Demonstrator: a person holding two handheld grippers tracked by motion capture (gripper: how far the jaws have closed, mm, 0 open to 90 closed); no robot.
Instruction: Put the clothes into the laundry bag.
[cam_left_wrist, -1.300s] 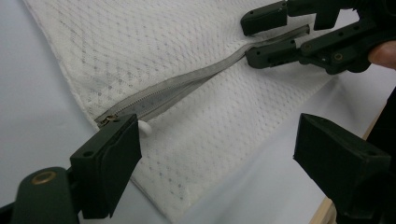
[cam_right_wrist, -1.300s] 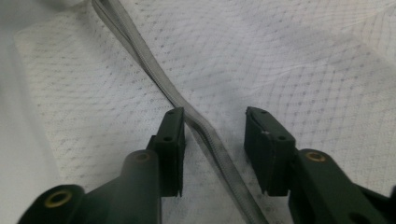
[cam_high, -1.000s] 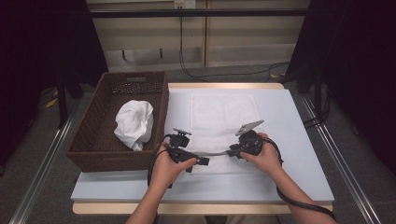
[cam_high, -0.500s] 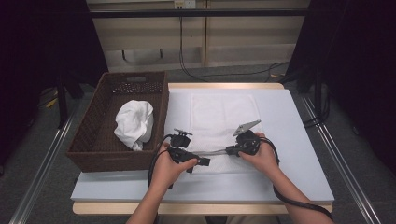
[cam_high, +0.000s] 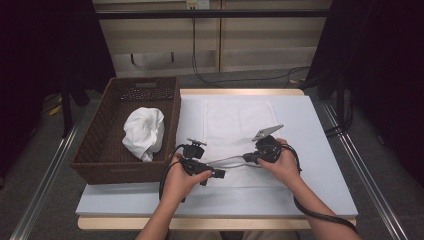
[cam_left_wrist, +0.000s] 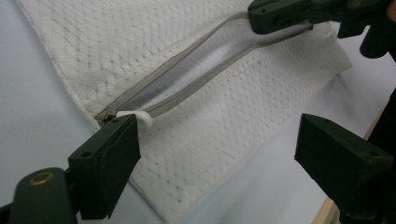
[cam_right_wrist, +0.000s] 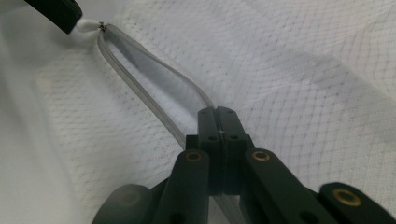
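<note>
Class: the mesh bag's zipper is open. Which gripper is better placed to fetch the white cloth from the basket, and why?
Probably the left gripper: its jaws are open and it is nearer the basket with the white cloth. The right gripper is clamped on the zipper edge.

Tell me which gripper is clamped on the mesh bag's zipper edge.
The right gripper: its fingers are shut on the mesh bag zipper edge, while the left gripper is open beside the pull.

A mesh laundry bag (cam_high: 239, 135) is spread flat on the table (cam_high: 320, 150), in the middle. A wicker basket (cam_high: 100, 150) is set at the table's left edge, just beside the bag, and a crumpled cloth (cam_high: 144, 131) is held in it.
</note>
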